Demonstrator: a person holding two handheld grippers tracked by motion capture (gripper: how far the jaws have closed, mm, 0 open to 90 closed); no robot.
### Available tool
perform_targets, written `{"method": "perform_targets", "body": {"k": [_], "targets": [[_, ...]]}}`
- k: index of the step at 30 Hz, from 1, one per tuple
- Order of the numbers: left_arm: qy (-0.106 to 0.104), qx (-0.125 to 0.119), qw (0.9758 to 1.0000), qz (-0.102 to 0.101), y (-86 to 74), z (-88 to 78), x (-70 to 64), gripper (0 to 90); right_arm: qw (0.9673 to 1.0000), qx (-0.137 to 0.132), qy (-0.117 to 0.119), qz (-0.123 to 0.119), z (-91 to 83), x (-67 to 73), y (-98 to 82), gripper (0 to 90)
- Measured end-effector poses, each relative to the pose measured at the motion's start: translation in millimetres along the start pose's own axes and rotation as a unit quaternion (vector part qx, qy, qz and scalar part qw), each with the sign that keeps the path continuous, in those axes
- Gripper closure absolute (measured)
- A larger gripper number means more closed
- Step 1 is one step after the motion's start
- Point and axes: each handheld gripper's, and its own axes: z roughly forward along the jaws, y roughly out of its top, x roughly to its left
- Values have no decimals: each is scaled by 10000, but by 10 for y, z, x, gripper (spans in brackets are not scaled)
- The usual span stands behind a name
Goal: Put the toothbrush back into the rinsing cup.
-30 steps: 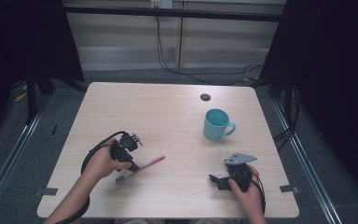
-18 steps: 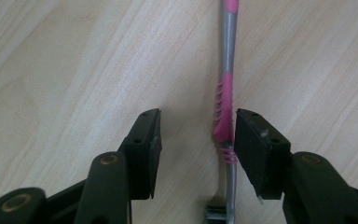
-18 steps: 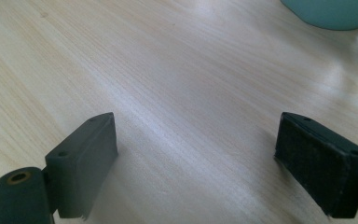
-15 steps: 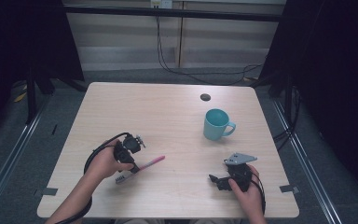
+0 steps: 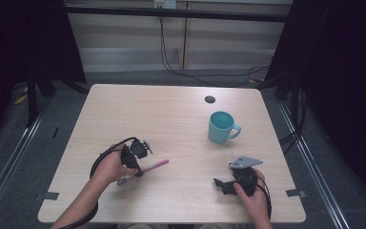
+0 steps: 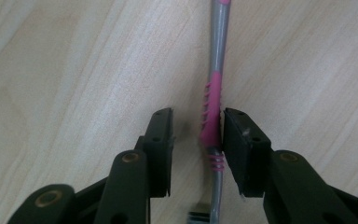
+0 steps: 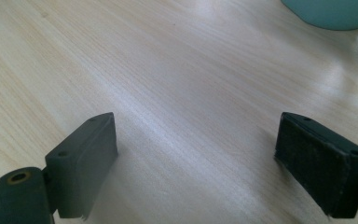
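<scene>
Left tool [image 6: 196, 128]: low over the desk [image 5: 171, 119] near its left front, jaws astride a pink-and-grey toothbrush [image 6: 213, 107]. They have just been closing, with the toothbrush between them. In the left gripper view one pad already touches the pink ribbed grip, while the other pad stands off with bare wood showing in the gap. So the tool is narrowed around the handle but not yet pinching it.

Toothbrush: lying flat on the desk, left of centre and near the front edge; in the high view [image 5: 145, 170] its pink end points toward the middle of the desk and its grey end lies under the person's left hand [image 5: 107, 168].

Step in hand: by my reading, the grasp on the toothbrush, caught partway through the squeeze.

Next move, left: probably finish the closing until both pads press the ribbed grip. The handle sits off-centre between the jaws, so the free pad may push it sideways before it bites. Lifting should wait for a firm hold.

Cup [image 5: 221, 127]: a teal mug standing upright to the right of centre, well apart from the toothbrush, its handle turned to the right. It looks a likely place for the toothbrush, though that is only a guess.

Right tool [image 7: 205, 172]: resting at the right front of the desk [image 5: 231, 183], jaws spread wide with nothing between them, the mug's base at the top edge of its own view.

Next move, right: none called for yet, unless the mug needs steadying.
</scene>
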Motion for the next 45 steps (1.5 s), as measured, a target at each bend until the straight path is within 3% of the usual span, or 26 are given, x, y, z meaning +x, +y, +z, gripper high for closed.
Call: {"method": "perform_targets", "body": {"k": [7, 13, 20, 27, 36, 45], "targets": [[45, 43, 10000, 78, 13, 8, -4, 675, 10000, 0, 1, -1, 0, 0, 0, 121], [54, 132, 9998, 169, 38, 6, -37, 797, 10000, -1, 1, -1, 0, 0, 0, 121], [74, 255, 9991, 328, 68, 8, -70, 805, 10000, -1, 2, -2, 0, 0, 0, 121], [-2, 202, 9994, 278, 72, -8, -67, 806, 10000, 2, 4, -4, 0, 0, 0, 121], [-8, 84, 9996, 259, 87, -197, -36, 806, 10000, 0, 7, -6, 0, -1, 0, 121], [-52, 88, 9994, 329, 118, -257, -51, 806, 10000, 7, 15, -5, -1, 0, 1, 119]]}}
